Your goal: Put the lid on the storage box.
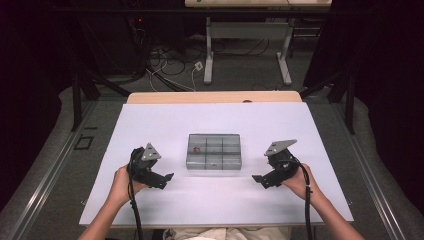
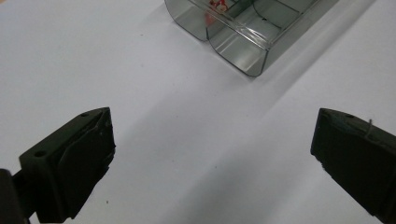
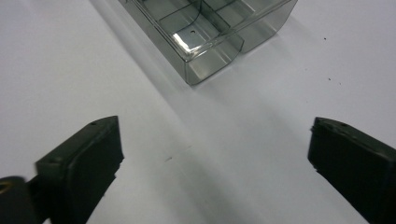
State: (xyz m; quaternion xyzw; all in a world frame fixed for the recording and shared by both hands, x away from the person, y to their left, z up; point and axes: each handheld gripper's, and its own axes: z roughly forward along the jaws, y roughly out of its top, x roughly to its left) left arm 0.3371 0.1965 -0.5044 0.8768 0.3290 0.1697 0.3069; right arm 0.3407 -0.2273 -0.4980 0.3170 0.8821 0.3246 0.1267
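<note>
A clear plastic organiser box (image 1: 214, 151) with several compartments sits in the middle of the white table (image 1: 150, 125). A small red object (image 1: 197, 148) lies in its upper left compartment. In the left gripper view a corner of the box (image 2: 243, 42) and the red object (image 2: 217, 6) lie ahead of the jaws. My left gripper (image 1: 169, 177) stands open to the left of the box with bare table between its fingers (image 2: 74, 163). My right gripper (image 1: 256, 178) is open to the right of the box, nothing between its fingers (image 3: 88, 163). A corner of the box (image 3: 205, 42) lies ahead of them.
The white table has bare room in front of the box and on both sides. Its wooden far edge (image 1: 214, 96) borders a floor with cables and another table's legs (image 1: 209, 55). Dark curtains stand at left and right.
</note>
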